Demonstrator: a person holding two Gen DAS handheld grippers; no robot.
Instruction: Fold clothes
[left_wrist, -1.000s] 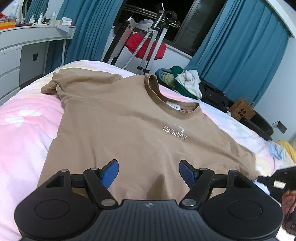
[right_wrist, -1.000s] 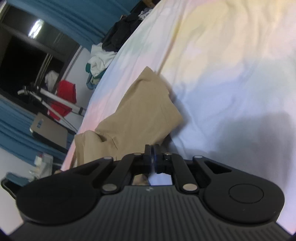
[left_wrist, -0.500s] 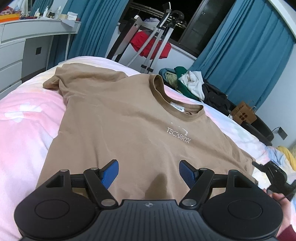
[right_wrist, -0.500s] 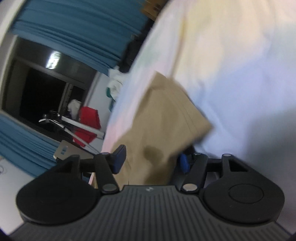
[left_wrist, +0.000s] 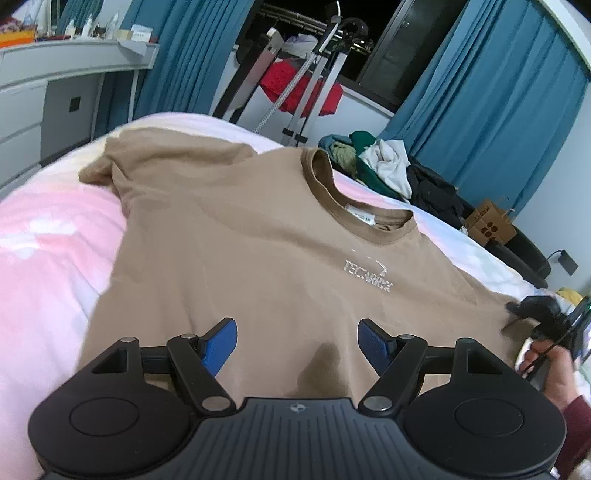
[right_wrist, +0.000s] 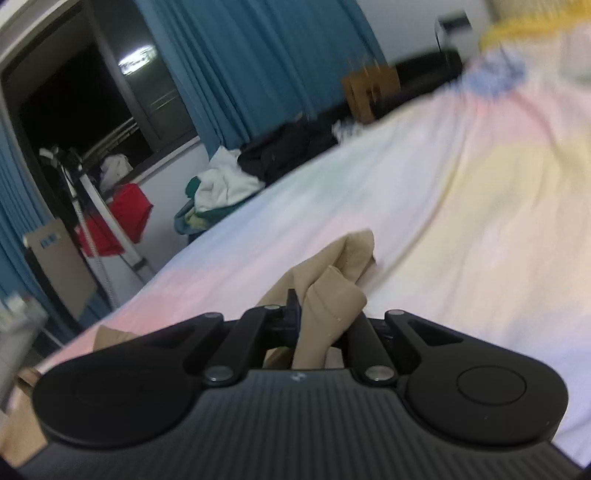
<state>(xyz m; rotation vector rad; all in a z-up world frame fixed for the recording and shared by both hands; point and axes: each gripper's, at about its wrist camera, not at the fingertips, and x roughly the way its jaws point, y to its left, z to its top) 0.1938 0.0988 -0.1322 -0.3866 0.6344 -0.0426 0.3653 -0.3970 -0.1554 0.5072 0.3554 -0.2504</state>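
A tan T-shirt (left_wrist: 258, 240) with a white chest print lies front up, spread flat on the bed. My left gripper (left_wrist: 296, 341) hovers open over its lower hem, blue pads apart, nothing between them. In the right wrist view my right gripper (right_wrist: 301, 314) is shut on the shirt's sleeve (right_wrist: 343, 266), which bunches up in folds just past the fingers. The left wrist view shows the right gripper (left_wrist: 532, 308) at the shirt's right sleeve end, held by a hand (left_wrist: 554, 373).
The bed (left_wrist: 48, 258) has a pastel pink, white and yellow sheet. A pile of clothes (left_wrist: 380, 166) lies at its far edge. Behind stand a drying rack with red cloth (left_wrist: 299, 88), blue curtains, a brown paper bag (left_wrist: 489, 225) and a white desk (left_wrist: 55, 74).
My right gripper opened around the sleeve end, then shut on it, rolling and moving along the bed; the sleeve is now bunched. The left gripper stayed open and barely moved.
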